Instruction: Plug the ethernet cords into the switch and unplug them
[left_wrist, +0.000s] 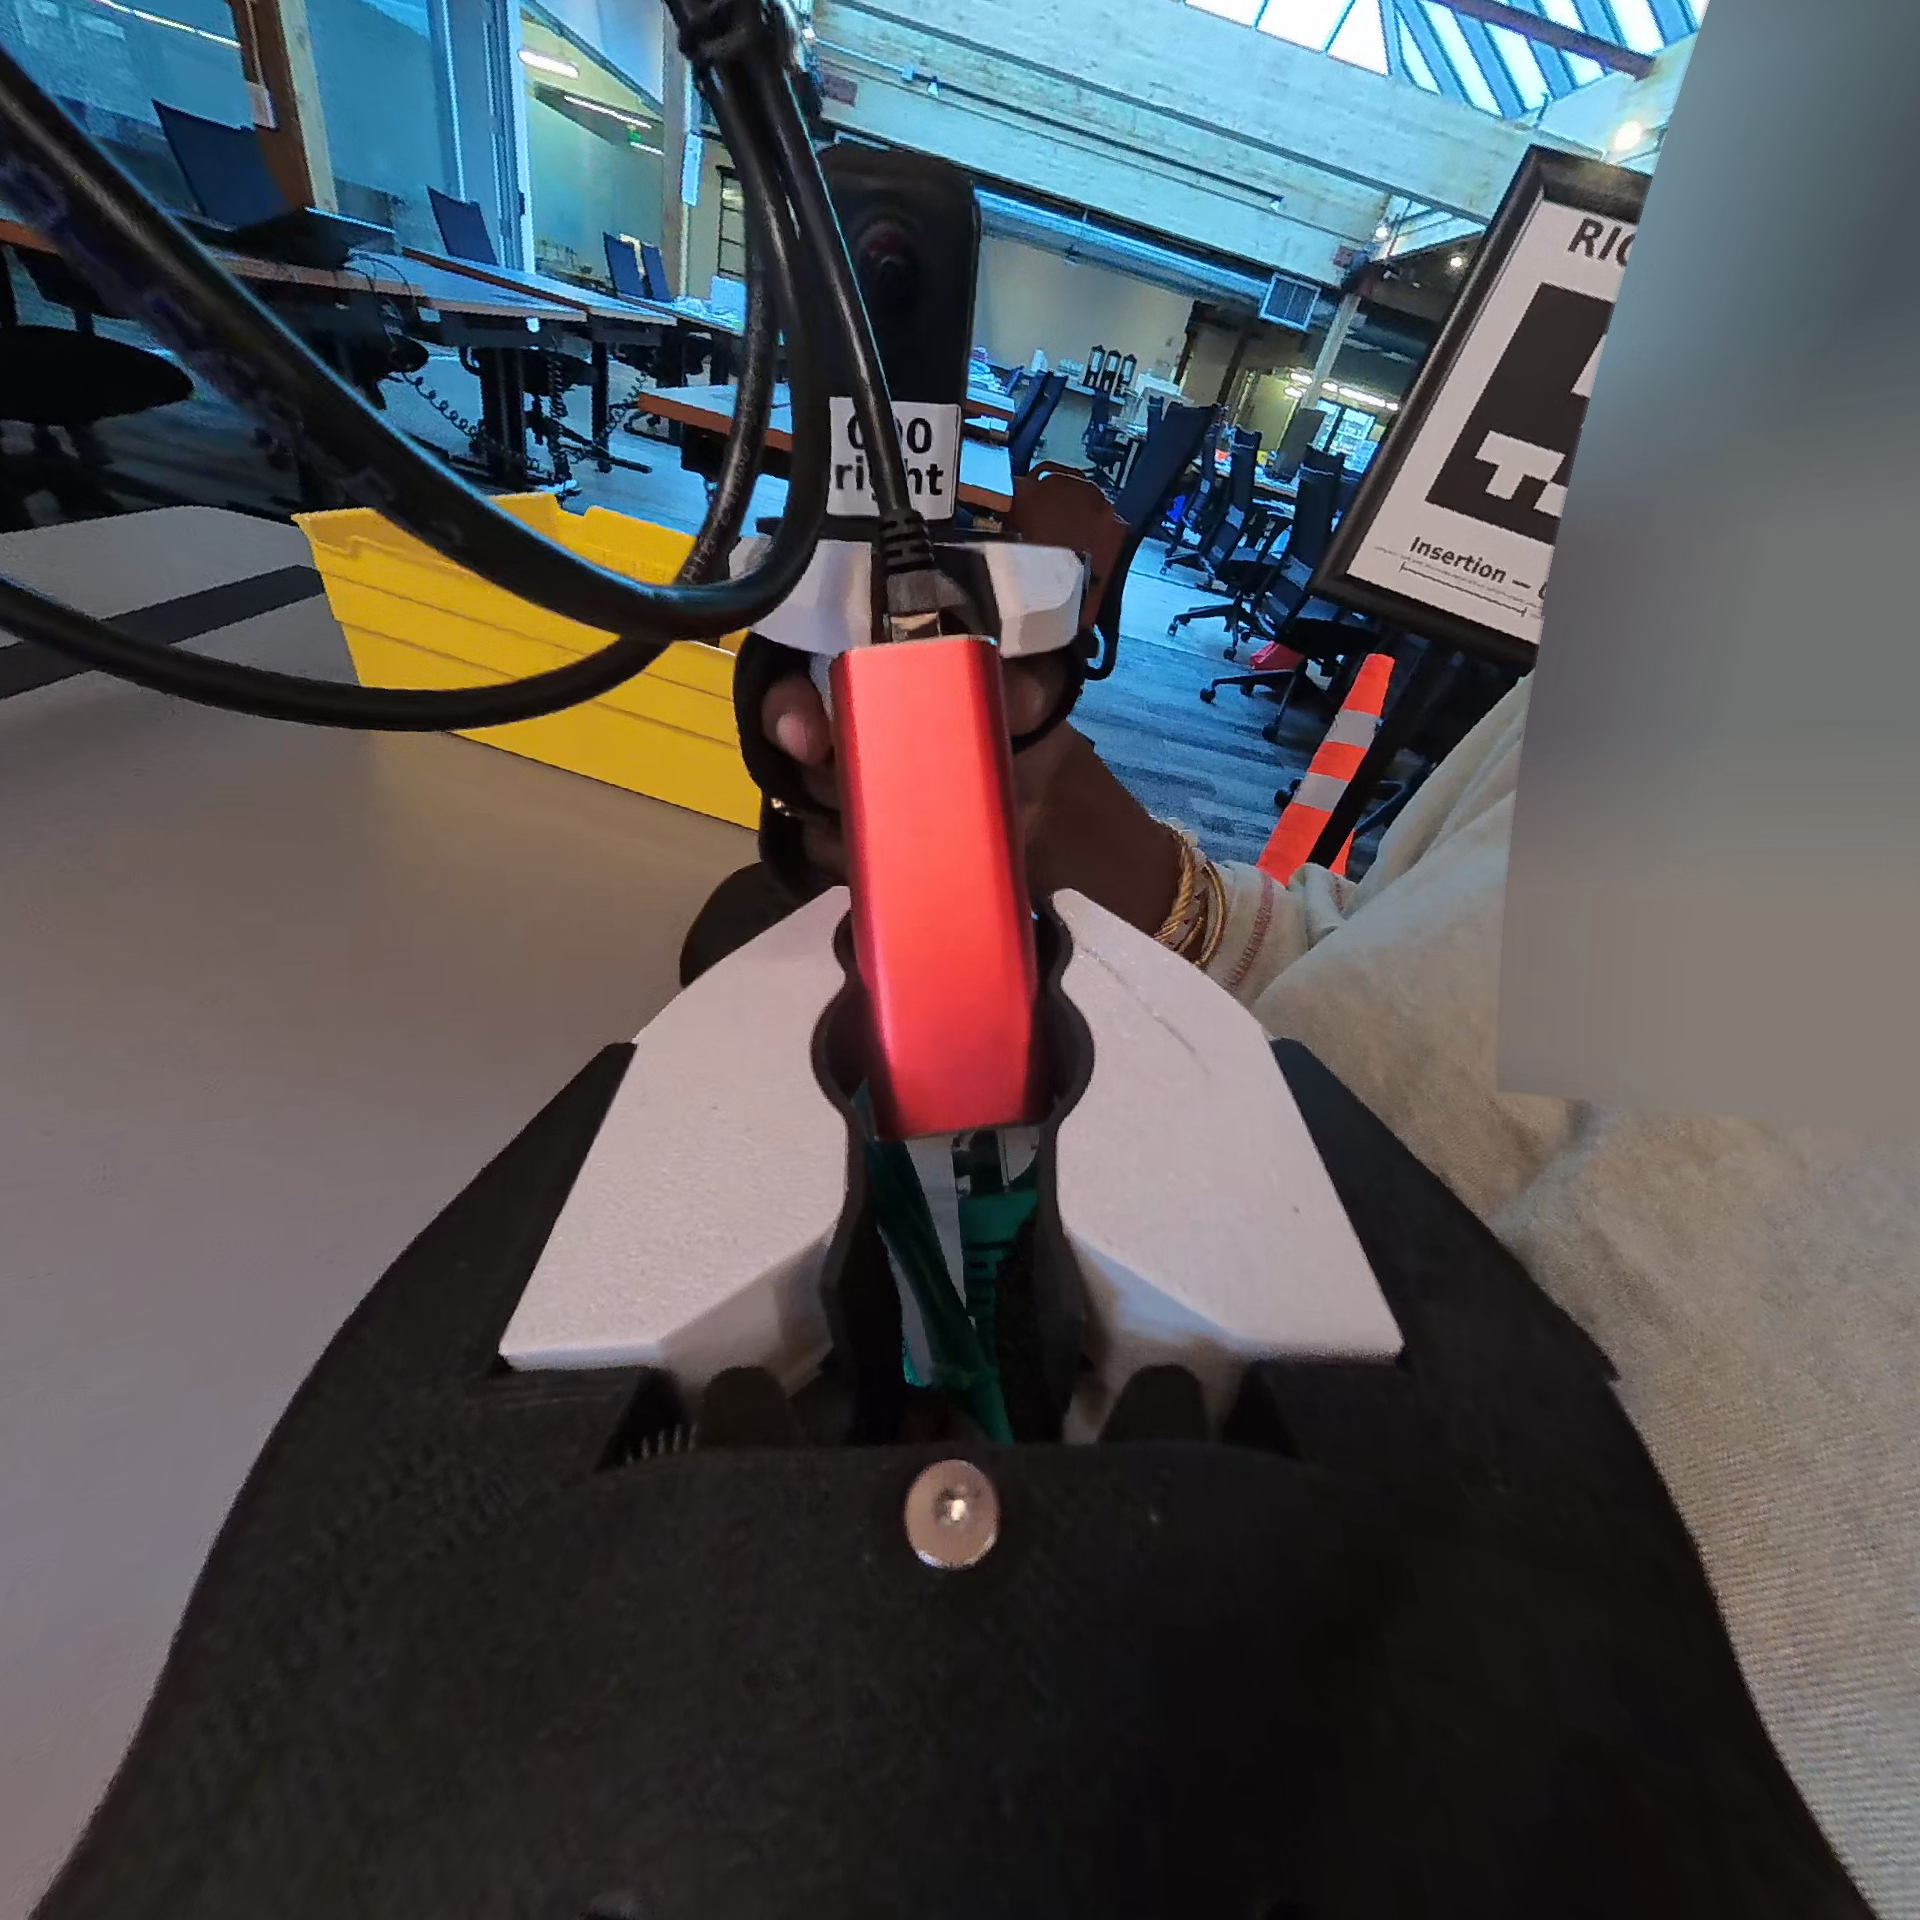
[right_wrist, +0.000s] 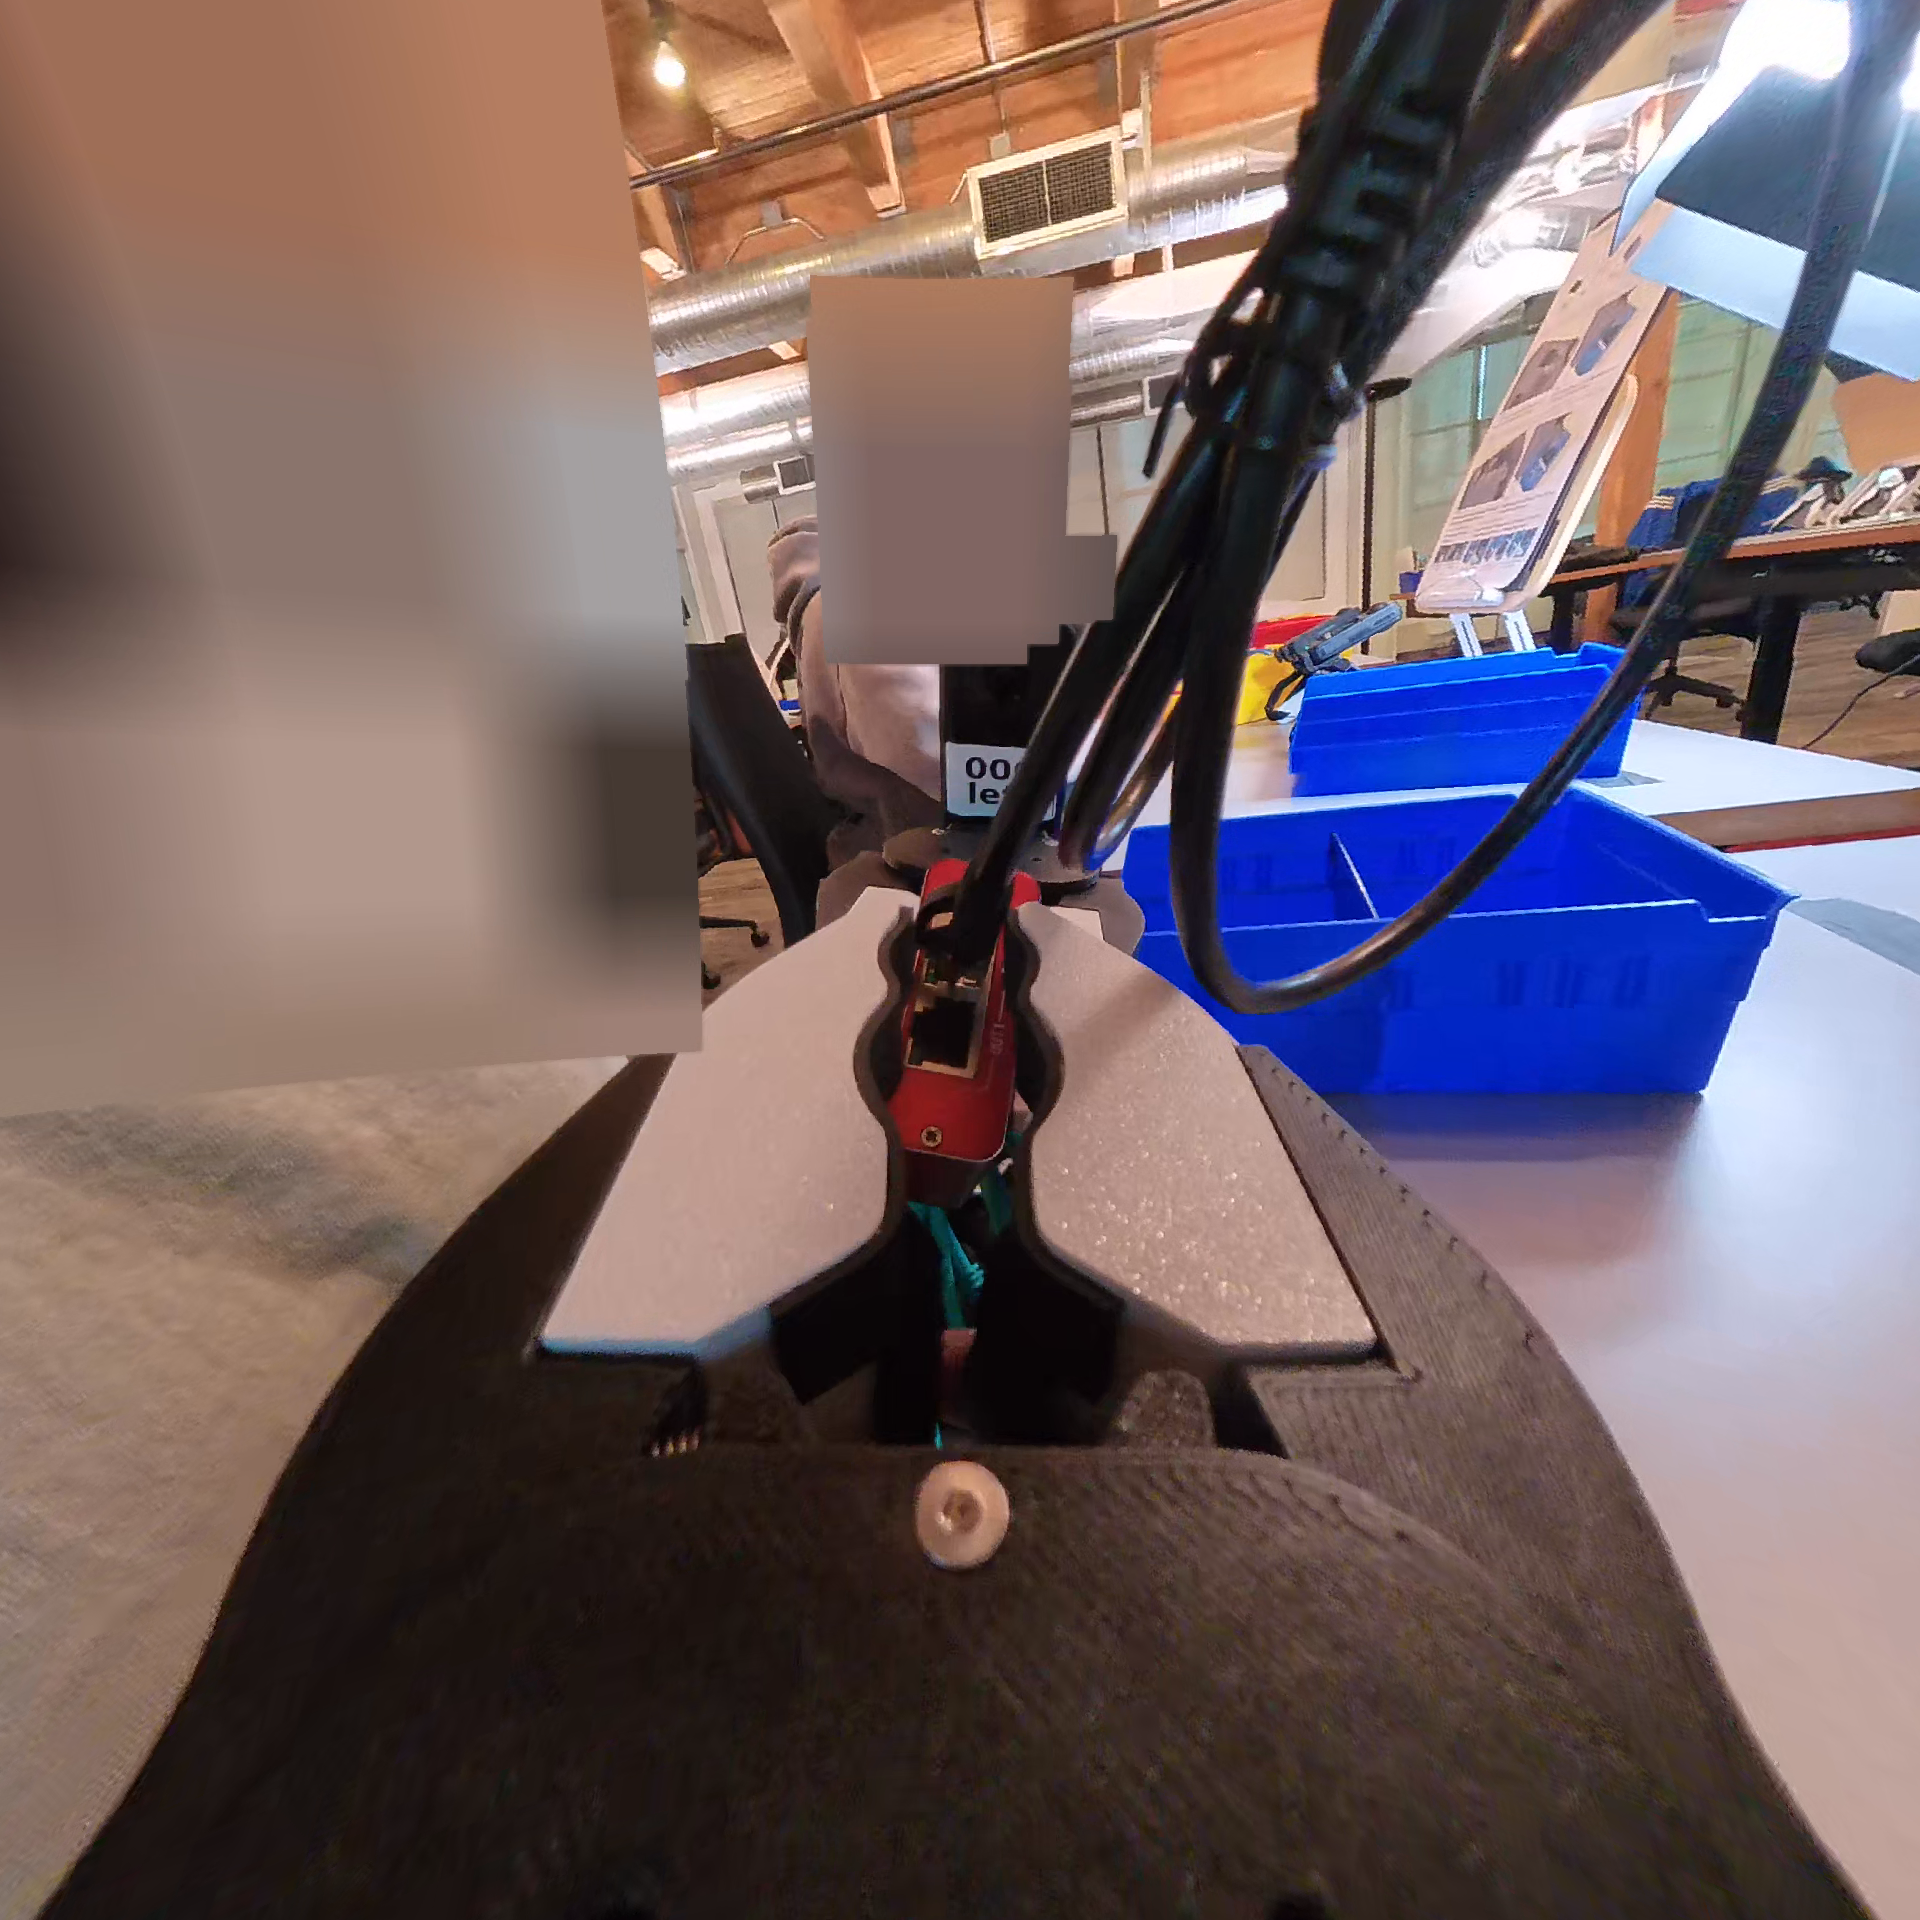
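1. Left wrist view: the left gripper (left_wrist: 940, 997) is clamped on the red switch (left_wrist: 930, 883), held above the table (left_wrist: 260, 935).
2. The right gripper (left_wrist: 914, 597) grips the black cord's (left_wrist: 499, 540) plug (left_wrist: 906, 582) at the switch's far end.
3. Right wrist view: the plug (right_wrist: 951, 951) sits in one port; the port (right_wrist: 940, 1039) beside it is empty.
4. A yellow bin (left_wrist: 499, 644) and a blue bin (right_wrist: 1507, 966) rest on the table.

The near end of the red switch (left_wrist: 940, 894) was hidden between the left gripper's white fingers (left_wrist: 717, 1164). The black cords (right_wrist: 1340, 260) ran out past the top edge. In the right wrist view, the plug's seating in the port could not be judged.
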